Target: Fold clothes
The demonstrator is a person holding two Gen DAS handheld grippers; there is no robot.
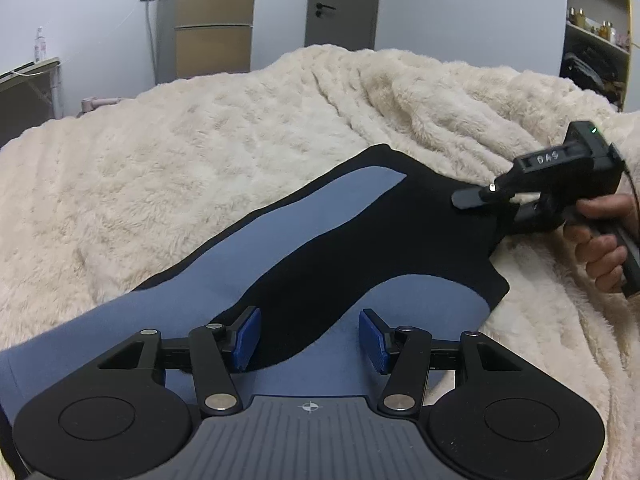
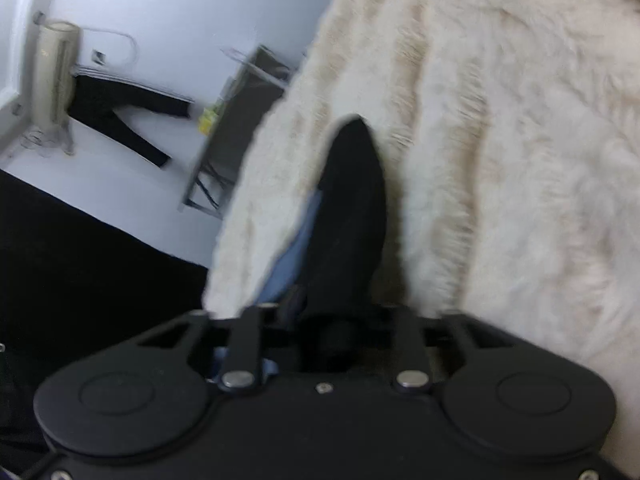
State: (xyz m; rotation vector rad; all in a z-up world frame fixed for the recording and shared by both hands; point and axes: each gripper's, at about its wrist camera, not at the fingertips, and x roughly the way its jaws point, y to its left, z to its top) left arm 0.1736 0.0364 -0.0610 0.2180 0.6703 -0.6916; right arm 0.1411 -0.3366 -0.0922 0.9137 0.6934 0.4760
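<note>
So, status:

1. The garment [image 1: 320, 240] is a black and blue stretch piece. It lies spread on the cream fleece blanket [image 1: 200, 140] over a bed, running diagonally from under the left gripper [image 1: 310, 338] up toward the far right.
2. Left gripper: jaws apart, blue pads [image 1: 248, 338] hovering over the near blue panel with nothing between them.
3. Right gripper [image 1: 468, 200]: in the left view its tip sits on the garment's black far-right edge. In its own view, black cloth [image 2: 352, 208] runs straight into the jaws, which look drawn together on it. That view is blurred, so this is a likely pinch, not a certain one.
4. A hand [image 1: 600, 240] holds the right gripper's handle.
5. Handling, as a judgement: thin, light, floppy and smooth-faced. It has no stiffness, so it will drape and sag from any single pinch. The fleece is grippy and may drag the underside.
6. Where to hold: hems, corners and seams, which are thicker and slip less. Two spread pinch points along one edge keep that edge straight. A mid-panel pinch only bunches it.
7. Stage: it lies mostly flat, with no clear fold visible. I can't tell whether it is being laid out or a fold is starting.
</note>
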